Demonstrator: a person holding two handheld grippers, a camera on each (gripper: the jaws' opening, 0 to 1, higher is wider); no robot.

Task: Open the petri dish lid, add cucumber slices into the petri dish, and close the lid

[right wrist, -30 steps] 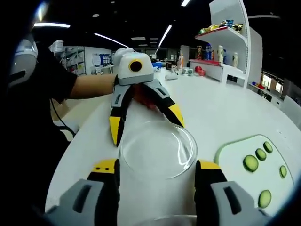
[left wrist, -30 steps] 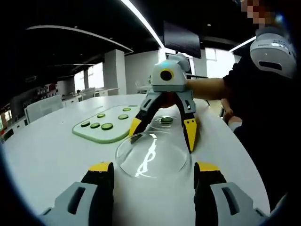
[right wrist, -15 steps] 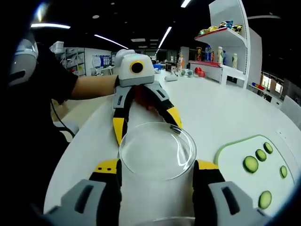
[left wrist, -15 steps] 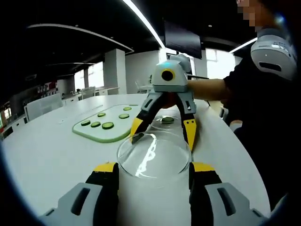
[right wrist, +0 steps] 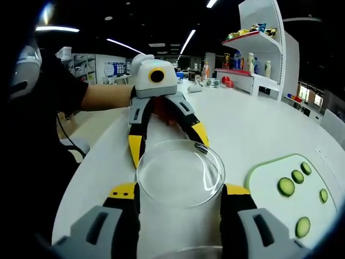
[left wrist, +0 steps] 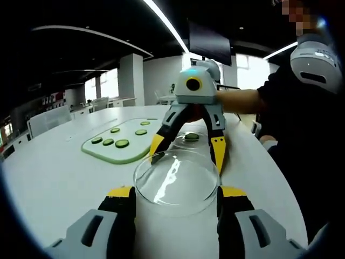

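Observation:
The clear petri dish lid (left wrist: 175, 186) hangs just above the white table, between two grippers that face each other. My left gripper (left wrist: 175, 197) has its jaws pressed against the lid's rim on both sides. My right gripper (right wrist: 180, 194) touches the lid (right wrist: 180, 172) on both sides as well. In the left gripper view the right gripper (left wrist: 187, 151) reaches in from beyond the lid. Behind its jaws sits the dish base (left wrist: 190, 142) with one cucumber slice (left wrist: 190, 136) in it. The left gripper (right wrist: 168, 143) shows opposite in the right gripper view. A glass rim (right wrist: 183, 250) lies at the bottom.
A pale green board (left wrist: 119, 155) with several cucumber slices (left wrist: 122, 143) lies on the white table (left wrist: 54, 178); it shows as a board (right wrist: 267, 194) at the lower right. A person in black (left wrist: 302, 135) stands at the table edge. A white shelf (right wrist: 259, 48) stands far off.
A second ago my left jaws stood wide around the lid; they have since closed in onto its rim. The right gripper has hardly moved.

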